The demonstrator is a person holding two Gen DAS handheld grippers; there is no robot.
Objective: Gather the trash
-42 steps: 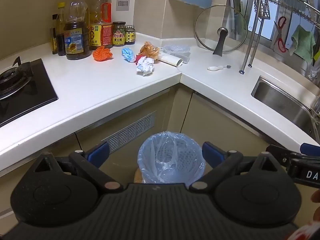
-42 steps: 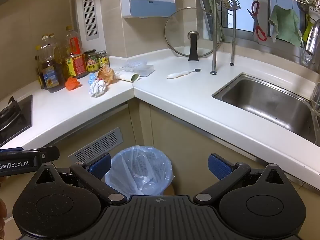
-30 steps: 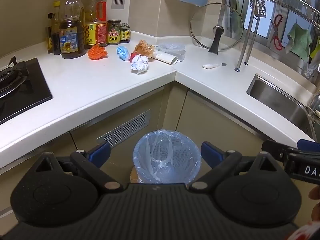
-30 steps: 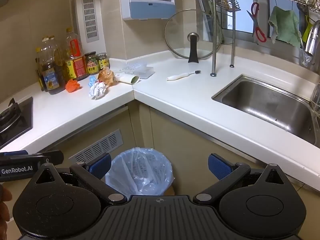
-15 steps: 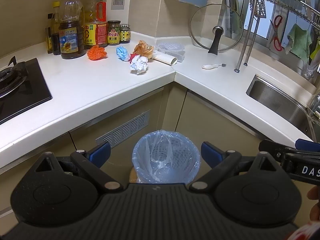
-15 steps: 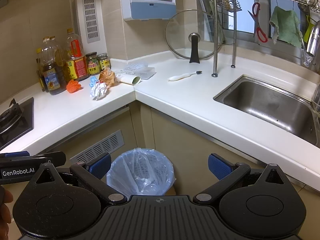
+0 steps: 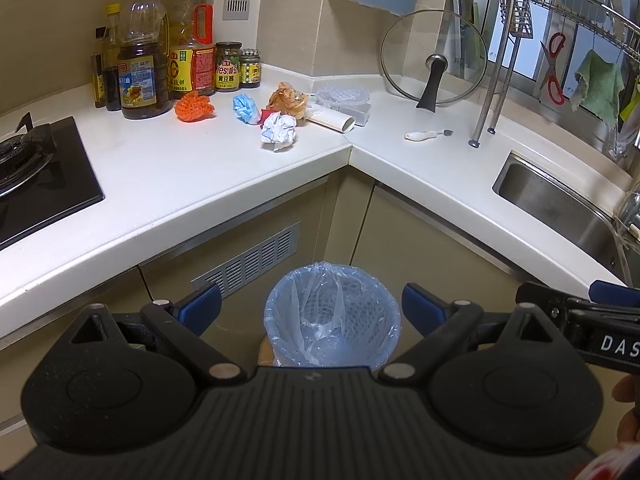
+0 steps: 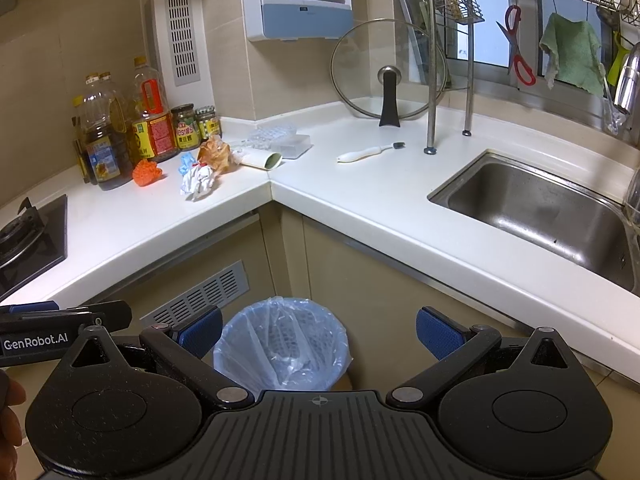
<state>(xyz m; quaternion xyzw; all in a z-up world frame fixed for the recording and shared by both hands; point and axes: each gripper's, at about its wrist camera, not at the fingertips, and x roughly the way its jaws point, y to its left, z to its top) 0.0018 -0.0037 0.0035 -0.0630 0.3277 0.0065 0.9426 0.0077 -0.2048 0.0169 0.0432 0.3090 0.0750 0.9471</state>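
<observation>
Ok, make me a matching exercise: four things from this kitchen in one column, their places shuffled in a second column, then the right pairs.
Things
1. white paper wad
2. trash bin
3. scissors
4. small brush

Places
A. hanging by the window
B. on the floor below the counter corner
C. lying on the counter between the glass lid and the sink
D. on the counter near the orange wad

Pairs: 1-D, 2-B, 3-A, 4-C

Crumpled trash wads (image 7: 279,128) on counter, blue-lined bin (image 7: 332,318) below
</observation>
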